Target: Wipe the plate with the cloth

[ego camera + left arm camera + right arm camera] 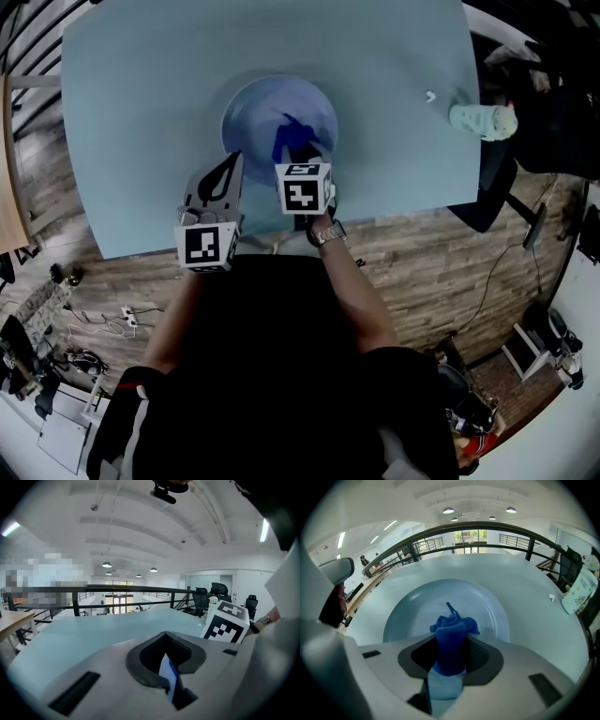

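A pale blue plate [272, 98] sits mid-table, seen round and shallow in the right gripper view [417, 606]. My right gripper [305, 167] is over its near half, shut on a bunched dark blue cloth [296, 136]. The cloth [451, 634] sticks out past the jaws [450, 653] and rests on the plate's inside. My left gripper [232, 161] reaches the plate's near-left rim. In the left gripper view its jaws [166, 674] stand almost together, with a thin white and blue edge pinched between them, apparently the rim.
The plate rests on a grey-blue table [141, 112], whose near edge runs just past both grippers. A white patterned object [483, 120] lies at the table's right edge, with a small white bit [430, 95] beside it. Chairs and cables surround the table on the wooden floor.
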Demonstrator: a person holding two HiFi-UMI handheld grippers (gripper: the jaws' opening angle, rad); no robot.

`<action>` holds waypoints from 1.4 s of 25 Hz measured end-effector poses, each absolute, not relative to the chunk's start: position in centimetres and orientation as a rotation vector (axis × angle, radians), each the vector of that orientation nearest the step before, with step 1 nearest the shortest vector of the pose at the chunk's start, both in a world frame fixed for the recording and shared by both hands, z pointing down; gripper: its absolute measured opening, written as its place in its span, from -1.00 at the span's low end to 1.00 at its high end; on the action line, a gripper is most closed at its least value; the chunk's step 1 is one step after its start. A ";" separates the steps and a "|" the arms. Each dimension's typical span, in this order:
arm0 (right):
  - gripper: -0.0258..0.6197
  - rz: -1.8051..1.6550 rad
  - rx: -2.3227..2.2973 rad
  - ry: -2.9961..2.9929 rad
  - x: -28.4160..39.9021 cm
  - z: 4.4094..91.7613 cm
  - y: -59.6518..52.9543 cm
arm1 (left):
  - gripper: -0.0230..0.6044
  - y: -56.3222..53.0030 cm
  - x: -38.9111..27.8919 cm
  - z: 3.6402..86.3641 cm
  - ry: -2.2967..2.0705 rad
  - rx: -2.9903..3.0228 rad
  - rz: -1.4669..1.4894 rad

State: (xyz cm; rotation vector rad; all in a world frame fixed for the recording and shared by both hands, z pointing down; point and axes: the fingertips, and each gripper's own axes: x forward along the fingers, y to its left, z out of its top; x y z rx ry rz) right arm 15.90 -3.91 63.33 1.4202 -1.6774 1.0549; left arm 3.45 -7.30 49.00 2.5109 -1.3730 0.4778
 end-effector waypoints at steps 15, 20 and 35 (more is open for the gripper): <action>-0.55 0.996 1.361 -1.750 14.5 61.5 -6.5 | -0.92 -8.1 2.6 48.7 -1.443 2.466 0.475; -0.55 0.938 1.290 -1.804 12.9 61.9 -9.1 | -0.92 -8.9 1.8 48.7 -1.509 2.422 0.463; -0.55 0.920 1.278 -1.788 14.3 63.4 -13.7 | -0.92 -11.2 1.0 49.9 -1.558 2.333 0.503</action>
